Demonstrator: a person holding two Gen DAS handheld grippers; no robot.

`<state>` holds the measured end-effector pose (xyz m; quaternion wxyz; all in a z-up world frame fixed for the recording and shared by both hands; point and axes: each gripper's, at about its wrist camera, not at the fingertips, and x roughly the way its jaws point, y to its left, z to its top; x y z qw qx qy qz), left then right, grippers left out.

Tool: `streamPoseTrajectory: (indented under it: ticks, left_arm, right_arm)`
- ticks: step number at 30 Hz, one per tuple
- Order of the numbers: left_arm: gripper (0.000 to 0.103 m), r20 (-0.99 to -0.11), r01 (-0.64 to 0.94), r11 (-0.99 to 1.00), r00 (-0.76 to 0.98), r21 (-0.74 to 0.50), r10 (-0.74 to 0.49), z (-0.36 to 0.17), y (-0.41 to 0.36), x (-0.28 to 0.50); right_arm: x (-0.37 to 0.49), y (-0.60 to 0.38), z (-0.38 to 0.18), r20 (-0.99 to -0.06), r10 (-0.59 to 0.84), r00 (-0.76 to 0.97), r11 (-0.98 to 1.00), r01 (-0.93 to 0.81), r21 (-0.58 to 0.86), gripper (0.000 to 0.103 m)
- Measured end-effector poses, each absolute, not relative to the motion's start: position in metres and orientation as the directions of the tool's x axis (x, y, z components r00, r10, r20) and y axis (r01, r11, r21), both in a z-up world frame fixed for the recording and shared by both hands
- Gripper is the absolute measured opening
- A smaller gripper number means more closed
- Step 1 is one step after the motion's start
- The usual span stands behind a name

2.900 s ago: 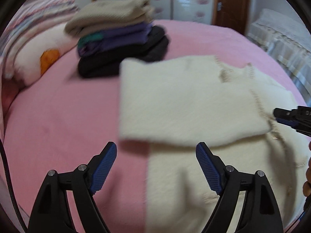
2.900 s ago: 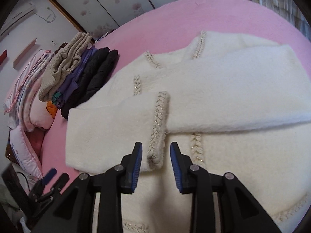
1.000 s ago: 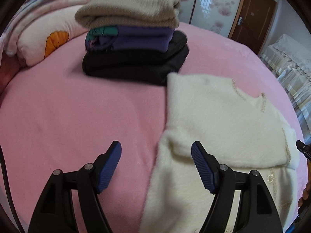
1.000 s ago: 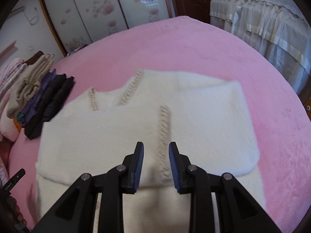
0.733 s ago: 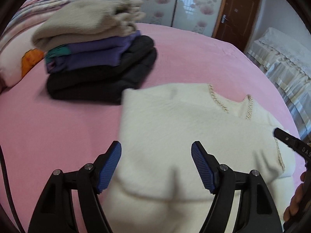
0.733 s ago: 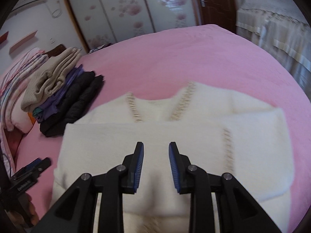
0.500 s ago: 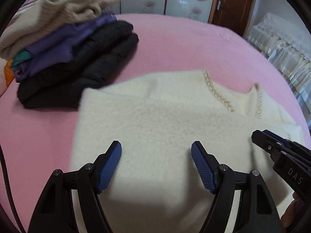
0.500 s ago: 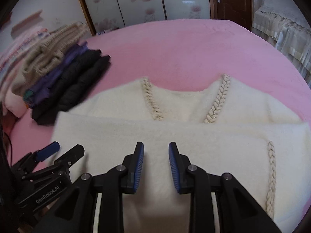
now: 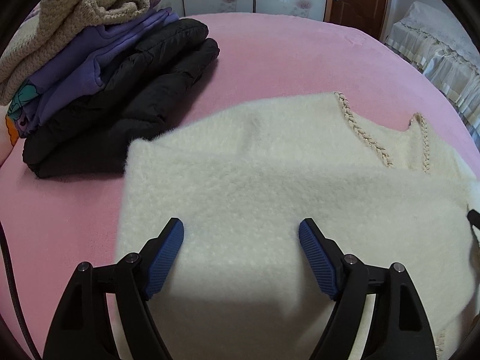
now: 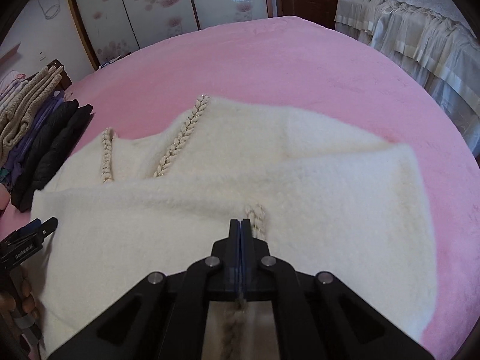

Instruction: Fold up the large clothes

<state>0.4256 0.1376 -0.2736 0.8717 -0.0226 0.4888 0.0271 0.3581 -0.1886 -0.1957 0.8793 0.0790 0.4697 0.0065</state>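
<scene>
Now mid-fold: cream cardigan point(image 10: 270, 180) spread on pink bed point(image 10: 270, 69), sleeves crossed. Right gripper point(image 10: 241, 225) pinched on braided trim point(image 10: 255, 213); left gripper point(image 9: 241, 234) spread wide above fabric. Next, probably: gripping left edge, folding hem toward collar.

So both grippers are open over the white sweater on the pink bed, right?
Not quite. Only the left gripper is open over the white sweater on the pink bed. The right wrist view shows the right gripper with its jaws shut on the sweater's braided trim.
</scene>
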Motion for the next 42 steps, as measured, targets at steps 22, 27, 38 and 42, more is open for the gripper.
streamPoseTrajectory:
  ticks: [22,27,38,42]
  left_arm:
    - [0.098,-0.650,0.133,0.985,0.739,-0.113,-0.174,-0.071,0.075,0.224]
    - [0.098,-0.611,0.136,0.985,0.772,-0.108,-0.174,-0.040,0.067,0.169]
    - [0.098,-0.575,0.062,0.990,0.808,-0.128,-0.125,-0.003,0.085,0.093]
    - [0.098,-0.562,0.048,0.995,0.823,-0.086,-0.088,0.000,0.090,0.067]
  right_arm:
    - [0.163,-0.190,-0.014,-0.593,0.261,0.761,0.948,-0.085,0.308,0.006]
    - [0.122,-0.198,0.018,-0.560,0.268,0.784,0.950,-0.118,0.289,0.006]
    - [0.035,-0.205,0.061,-0.438,0.233,0.868,0.967,-0.159,0.199,0.039]
    - [0.009,-0.206,0.065,-0.416,0.225,0.881,0.972,-0.172,0.161,0.042]
